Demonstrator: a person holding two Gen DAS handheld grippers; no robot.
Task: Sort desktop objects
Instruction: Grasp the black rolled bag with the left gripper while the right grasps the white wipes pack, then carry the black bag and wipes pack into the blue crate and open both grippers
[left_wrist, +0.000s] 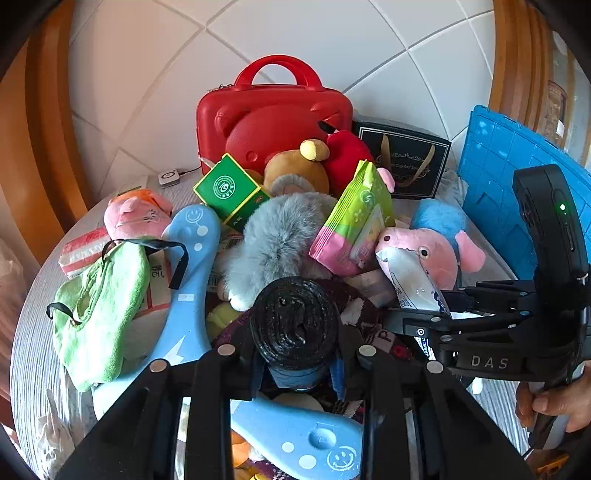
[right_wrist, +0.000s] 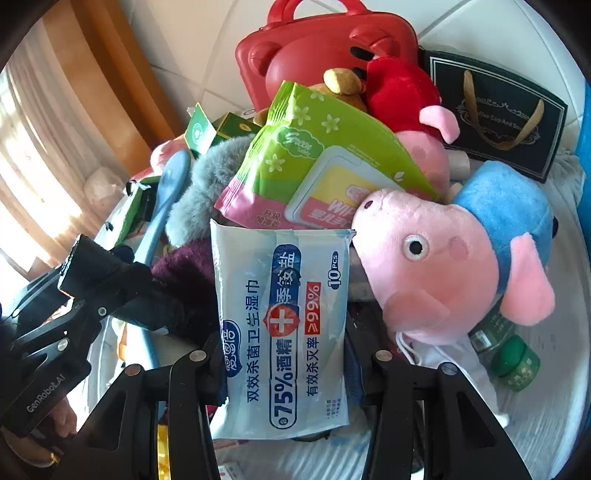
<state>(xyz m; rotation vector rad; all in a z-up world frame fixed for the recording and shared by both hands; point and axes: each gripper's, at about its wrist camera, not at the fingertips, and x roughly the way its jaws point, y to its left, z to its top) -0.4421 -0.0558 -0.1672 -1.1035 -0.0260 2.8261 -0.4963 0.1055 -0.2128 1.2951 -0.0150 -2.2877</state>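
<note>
My left gripper (left_wrist: 297, 365) is shut on a black roll of bin bags (left_wrist: 295, 321), held just above a heaped pile on the round table (left_wrist: 33, 354). My right gripper (right_wrist: 286, 362) is shut on a white and blue pack of alcohol wipes (right_wrist: 284, 325), which stands upright between its fingers. In the left wrist view the right gripper (left_wrist: 432, 314) comes in from the right, with a hand on its handle and the same wipes pack (left_wrist: 410, 280) in its grip. A pink pig plush (right_wrist: 436, 266) in a blue top lies just right of the wipes pack.
A red case (left_wrist: 273, 110) and a black gift bag (left_wrist: 402, 158) stand at the back, a blue crate (left_wrist: 517, 173) at the right. The pile holds a green wipes pack (left_wrist: 354, 218), grey fur toy (left_wrist: 273, 236), green box (left_wrist: 229, 188), green cloth (left_wrist: 99, 306) and blue plastic paddle (left_wrist: 188, 280).
</note>
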